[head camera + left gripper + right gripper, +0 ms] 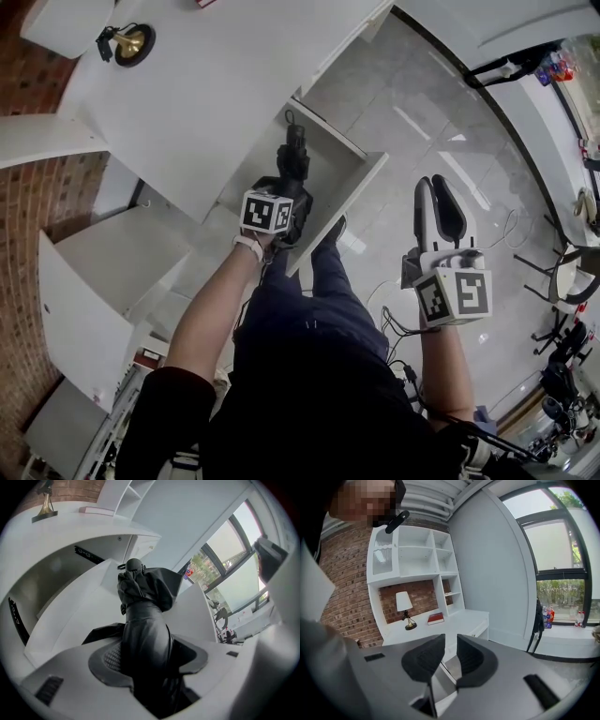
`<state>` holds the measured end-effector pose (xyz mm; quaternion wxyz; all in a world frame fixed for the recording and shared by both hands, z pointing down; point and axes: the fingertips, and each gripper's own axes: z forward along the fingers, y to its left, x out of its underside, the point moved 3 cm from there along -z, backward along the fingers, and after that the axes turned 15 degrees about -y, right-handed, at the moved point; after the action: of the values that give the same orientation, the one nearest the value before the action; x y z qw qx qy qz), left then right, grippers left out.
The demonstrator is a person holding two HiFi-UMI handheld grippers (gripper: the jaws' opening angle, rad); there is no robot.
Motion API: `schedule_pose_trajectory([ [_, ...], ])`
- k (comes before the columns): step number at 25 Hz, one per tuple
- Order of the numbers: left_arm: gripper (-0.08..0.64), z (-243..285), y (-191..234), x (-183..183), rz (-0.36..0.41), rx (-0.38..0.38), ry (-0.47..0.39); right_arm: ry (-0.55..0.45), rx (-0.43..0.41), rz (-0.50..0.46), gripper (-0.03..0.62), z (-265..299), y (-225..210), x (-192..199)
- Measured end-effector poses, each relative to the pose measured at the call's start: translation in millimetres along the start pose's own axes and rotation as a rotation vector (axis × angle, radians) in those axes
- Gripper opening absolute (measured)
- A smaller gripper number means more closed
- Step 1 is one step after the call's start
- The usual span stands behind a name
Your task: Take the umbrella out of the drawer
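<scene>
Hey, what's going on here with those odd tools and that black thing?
A person is working with a hand-held gripper in each hand. The left gripper has its jaws clamped on a folded black umbrella, held over the open drawer of a white desk. The right gripper is empty, jaws slightly apart, off to the side.

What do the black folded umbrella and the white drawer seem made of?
Black folded umbrella: likely synthetic fabric, slightly glossy; it creases and folds softly. White drawer: probably painted or laminated board, smooth matt; flat straight-edged panels.
</scene>
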<state>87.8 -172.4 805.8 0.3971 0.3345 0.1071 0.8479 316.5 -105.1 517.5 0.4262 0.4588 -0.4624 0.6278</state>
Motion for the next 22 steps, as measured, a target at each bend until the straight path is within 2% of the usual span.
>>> schedule_pose_trajectory([
  [7, 0.252, -41, -33, -20, 0.009, 0.088, -0.056, -0.057, -0.026, -0.009, 0.072, -3, 18, -30],
  [14, 0.252, -94, -56, -58, 0.018, 0.126, -0.151, -0.117, -0.068, -0.025, 0.072, -5, 39, -63],
  [17, 0.253, -117, -58, -76, 0.001, 0.13, -0.209, -0.14, -0.076, -0.037, 0.071, -7, 46, -78],
  [22, 0.253, -157, -40, -107, -0.003, 0.088, -0.306, -0.188, -0.098, -0.058, 0.069, -6, 65, -105],
])
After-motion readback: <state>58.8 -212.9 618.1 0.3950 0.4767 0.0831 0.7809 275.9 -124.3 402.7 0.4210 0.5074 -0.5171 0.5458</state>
